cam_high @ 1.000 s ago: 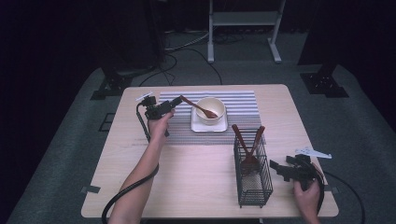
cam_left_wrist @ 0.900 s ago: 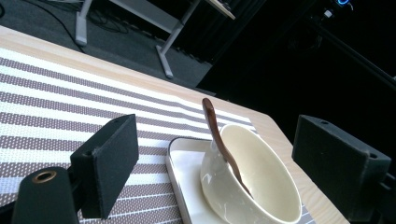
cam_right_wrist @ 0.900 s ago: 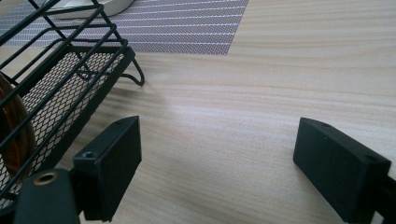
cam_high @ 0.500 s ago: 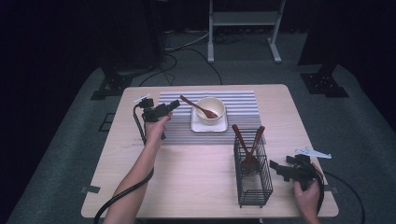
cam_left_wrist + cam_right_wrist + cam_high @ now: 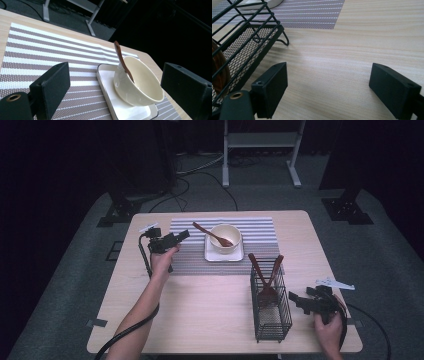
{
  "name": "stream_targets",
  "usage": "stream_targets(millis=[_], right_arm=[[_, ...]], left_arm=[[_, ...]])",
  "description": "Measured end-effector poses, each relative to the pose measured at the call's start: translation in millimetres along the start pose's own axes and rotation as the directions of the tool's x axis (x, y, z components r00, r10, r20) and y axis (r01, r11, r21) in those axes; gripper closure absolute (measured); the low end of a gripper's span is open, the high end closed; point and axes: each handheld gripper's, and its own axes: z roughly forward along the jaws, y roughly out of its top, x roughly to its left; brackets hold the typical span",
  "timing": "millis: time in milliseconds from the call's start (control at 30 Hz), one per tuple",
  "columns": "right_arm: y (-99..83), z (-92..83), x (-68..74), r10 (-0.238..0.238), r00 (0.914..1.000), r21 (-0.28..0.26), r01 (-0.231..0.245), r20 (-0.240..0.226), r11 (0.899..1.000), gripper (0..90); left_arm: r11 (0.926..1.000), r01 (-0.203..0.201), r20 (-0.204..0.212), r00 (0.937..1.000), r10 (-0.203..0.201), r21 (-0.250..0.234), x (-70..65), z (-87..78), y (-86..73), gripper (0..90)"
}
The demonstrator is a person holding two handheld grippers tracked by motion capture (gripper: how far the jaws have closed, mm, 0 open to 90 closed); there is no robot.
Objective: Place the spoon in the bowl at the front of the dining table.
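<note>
Dark grey carpet surrounds a pale wooden table [image 5: 200,320] with a smooth, straight grain. Behind it stand a white metal frame and black stands, with cables on the floor.

From the near edge, the person's left forearm stretches forward and the left hand [image 5: 162,262] lifts the left gripper [image 5: 184,235] above the left edge of a woven placemat [image 5: 260,227] with brown and white stripes. This gripper points level toward the bowl. Its jaws have just been opening and now stand wide apart with nothing between them. In the left gripper view the two blocky matte black jaws frame the bowl [image 5: 140,86] from either side, well short of it.

That bowl is cream, glossy and round, and it sits on a square white tray [image 5: 125,110] with a thin dark rim and rounded corners. A dark brown wooden spoon [image 5: 123,61] leans in the bowl, its slim handle rising over the rim on the side facing the left gripper.

At the near right corner, the right hand [image 5: 327,330] rests low and holds the right gripper [image 5: 292,297] just beside a tall black wire basket [image 5: 270,305]. Its jaws are spread wide and empty over bare wood. The basket has thin bars and a fine mesh floor, and reddish-brown wooden utensils [image 5: 265,275] stand crossed inside it.
</note>
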Motion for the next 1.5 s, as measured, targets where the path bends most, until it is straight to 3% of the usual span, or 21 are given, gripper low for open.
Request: stream_targets(millis=[600, 1500], right_arm=[[0.0, 0.2, 0.5, -0.004, 1.0000, 0.001, 0.004, 0.004, 1.000, 14.0], [0.0, 0.2, 0.5, -0.003, 1.0000, 0.001, 0.003, 0.006, 1.000, 14.0]], left_arm=[[0.9977, -0.054, 0.005, 0.9985, 0.054, 0.041, -2.3, -15.3, -9.2, 8.0], [0.9907, -0.115, 0.066, 0.9917, 0.111, 0.072, -19.4, -28.6, -18.2, 8.0]])
